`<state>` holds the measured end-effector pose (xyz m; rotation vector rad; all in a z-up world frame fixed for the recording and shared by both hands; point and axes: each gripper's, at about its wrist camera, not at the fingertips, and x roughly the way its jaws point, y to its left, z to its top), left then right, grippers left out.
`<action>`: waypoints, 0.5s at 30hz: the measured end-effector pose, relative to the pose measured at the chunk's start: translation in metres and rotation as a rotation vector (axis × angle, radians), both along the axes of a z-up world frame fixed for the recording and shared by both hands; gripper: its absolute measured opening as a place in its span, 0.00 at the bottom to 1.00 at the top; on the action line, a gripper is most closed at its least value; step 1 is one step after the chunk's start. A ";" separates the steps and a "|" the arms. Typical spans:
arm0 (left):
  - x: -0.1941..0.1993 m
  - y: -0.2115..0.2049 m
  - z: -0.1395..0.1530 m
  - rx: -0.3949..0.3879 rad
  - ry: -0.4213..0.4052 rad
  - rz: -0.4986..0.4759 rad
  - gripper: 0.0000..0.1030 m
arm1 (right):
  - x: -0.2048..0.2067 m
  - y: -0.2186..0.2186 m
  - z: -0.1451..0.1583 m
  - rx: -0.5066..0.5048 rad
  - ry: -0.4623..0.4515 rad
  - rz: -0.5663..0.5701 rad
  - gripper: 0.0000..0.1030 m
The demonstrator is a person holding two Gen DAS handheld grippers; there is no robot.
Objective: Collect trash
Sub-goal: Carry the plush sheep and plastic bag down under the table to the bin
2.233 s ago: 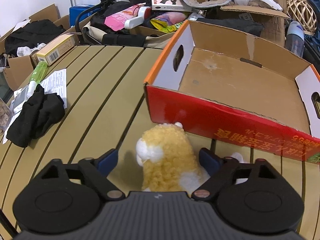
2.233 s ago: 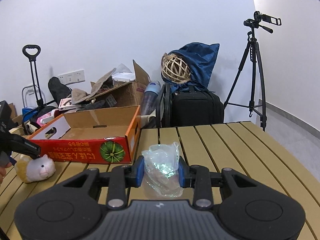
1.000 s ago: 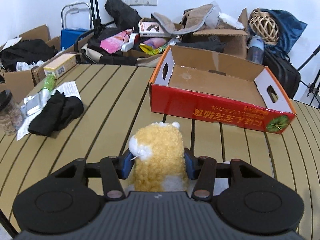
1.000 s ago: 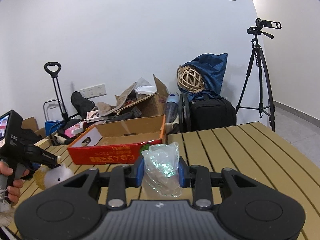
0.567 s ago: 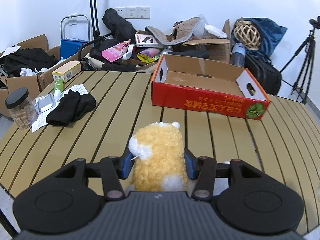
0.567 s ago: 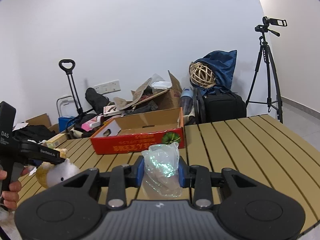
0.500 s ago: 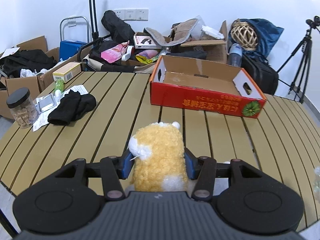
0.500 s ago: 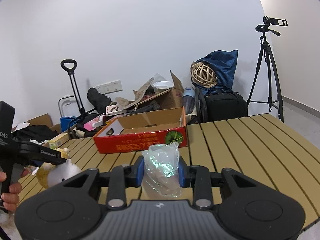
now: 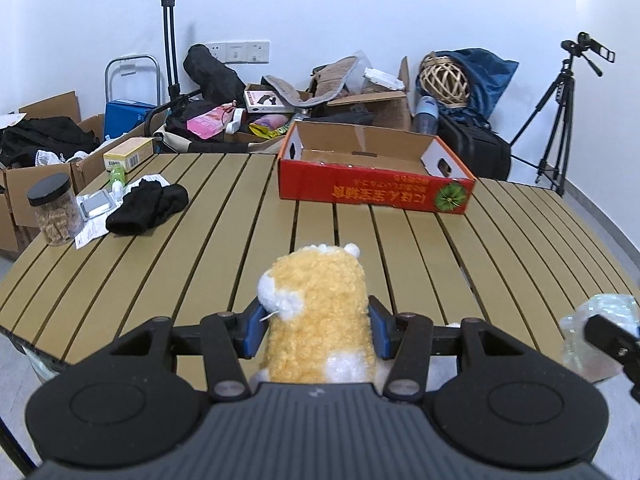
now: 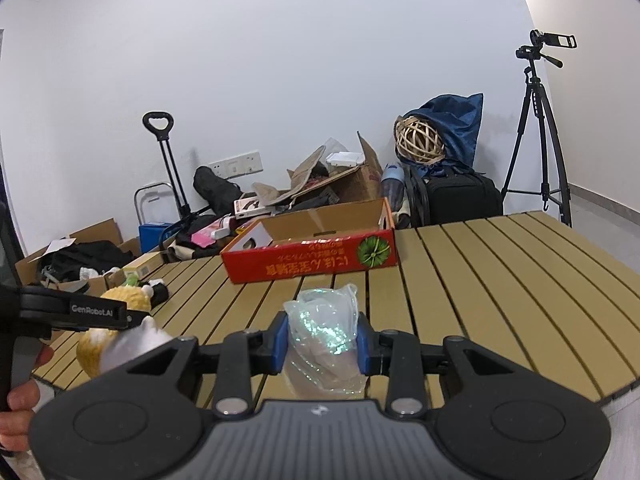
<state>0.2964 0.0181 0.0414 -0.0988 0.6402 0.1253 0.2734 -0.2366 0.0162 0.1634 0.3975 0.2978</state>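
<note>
My left gripper (image 9: 316, 330) is shut on a yellow and white plush hamster (image 9: 318, 312), held above the near edge of the slatted wooden table (image 9: 224, 248). A crumpled clear plastic bag (image 10: 324, 344) sits clamped in my right gripper (image 10: 322, 346), which is shut on it. The same bag (image 9: 600, 336) and one right finger show at the lower right of the left wrist view. In the right wrist view the plush hamster (image 10: 116, 336) and the left gripper's arm appear at the lower left, with a person's hand (image 10: 20, 400) on its handle.
An open red cardboard box (image 9: 376, 176) stands at the table's far side. At the far left lie a black cloth (image 9: 148, 208), a jar of snacks (image 9: 54, 208), papers and a yellow box (image 9: 128, 154). Cluttered boxes, bags and a tripod (image 9: 560, 120) stand behind the table.
Both grippers have drawn back from the red box toward the table's near edge, each keeping its grip. The right gripper's bag has come into the left wrist view.
</note>
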 end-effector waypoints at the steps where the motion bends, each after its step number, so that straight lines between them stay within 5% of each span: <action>1: -0.007 0.000 -0.001 -0.003 -0.003 -0.005 0.50 | -0.005 0.001 -0.002 0.002 0.004 0.001 0.31; 15: -0.083 0.002 -0.039 -0.010 0.044 -0.033 0.50 | -0.070 0.021 -0.051 -0.026 0.112 0.062 0.31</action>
